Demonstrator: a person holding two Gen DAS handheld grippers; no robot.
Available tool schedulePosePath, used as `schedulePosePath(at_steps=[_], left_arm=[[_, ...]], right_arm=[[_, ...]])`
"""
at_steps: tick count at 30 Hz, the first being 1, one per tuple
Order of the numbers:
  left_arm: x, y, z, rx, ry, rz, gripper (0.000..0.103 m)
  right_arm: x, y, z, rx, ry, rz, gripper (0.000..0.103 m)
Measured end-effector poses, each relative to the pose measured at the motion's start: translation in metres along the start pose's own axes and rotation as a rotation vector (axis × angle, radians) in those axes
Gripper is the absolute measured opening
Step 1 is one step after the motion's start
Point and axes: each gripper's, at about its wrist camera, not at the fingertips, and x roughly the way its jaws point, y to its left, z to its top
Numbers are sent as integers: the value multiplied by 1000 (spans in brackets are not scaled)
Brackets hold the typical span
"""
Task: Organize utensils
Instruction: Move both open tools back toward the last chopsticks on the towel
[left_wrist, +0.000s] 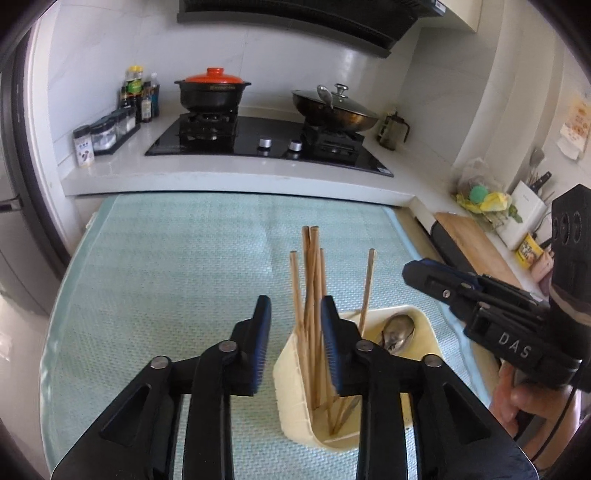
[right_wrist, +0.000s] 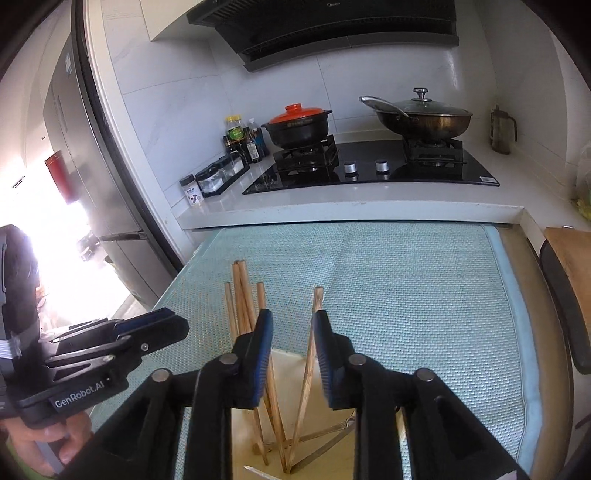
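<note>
A cream holder (left_wrist: 295, 373) is seen standing on a pale green mat (left_wrist: 166, 258), at about 5 o'clock in the left wrist view. Several wooden chopsticks (left_wrist: 312, 295) are leaned upright in its near compartment, and a metal spoon (left_wrist: 399, 330) is laid in the compartment behind, toward 3 o'clock.

The left gripper (left_wrist: 295, 332) is held low over the mat, with its jaws spread apart. Nothing is pinched between them; the holder's left wall and some chopsticks are only seen through the gap, and the right finger is placed in front of the holder.

The right gripper (right_wrist: 291, 350) is also spread, and no pad is pressed on anything. In its own view the chopsticks (right_wrist: 243, 295) are seen behind and between the fingers, one stick (right_wrist: 308, 362) being tilted across the gap. Whether a finger touches a stick cannot be told.

At 12 o'clock a black stove (left_wrist: 258, 138) is seen on the white counter, with an orange-lidded pot (left_wrist: 212, 90) and a lidded wok (left_wrist: 336, 107) on it.
</note>
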Motion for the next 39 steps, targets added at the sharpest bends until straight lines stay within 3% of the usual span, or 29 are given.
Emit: schedulePosePath(at_steps=[3, 8, 17, 24, 30, 35, 39], left_arm=[[-25, 3, -9, 38, -14, 24, 42], [-80, 14, -51, 115, -14, 88, 55], [-148, 21, -145, 168, -30, 216, 62], [-159, 16, -187, 158, -23, 233, 64], [-160, 18, -207, 137, -21, 230, 64], [-155, 37, -233, 65, -20, 219, 71], [-135, 53, -264, -13, 43, 180, 71]], right_arm=[[-28, 12, 0, -44, -36, -21, 26], [-89, 41, -25, -128, -85, -27, 26], [-168, 72, -137, -192, -111, -63, 27], [-180, 80, -214, -145, -62, -78, 27], [-177, 83, -245, -130, -20, -102, 27], [-179, 89, -263, -116, -25, -118, 27], [-171, 93, -284, -91, -2, -115, 27]])
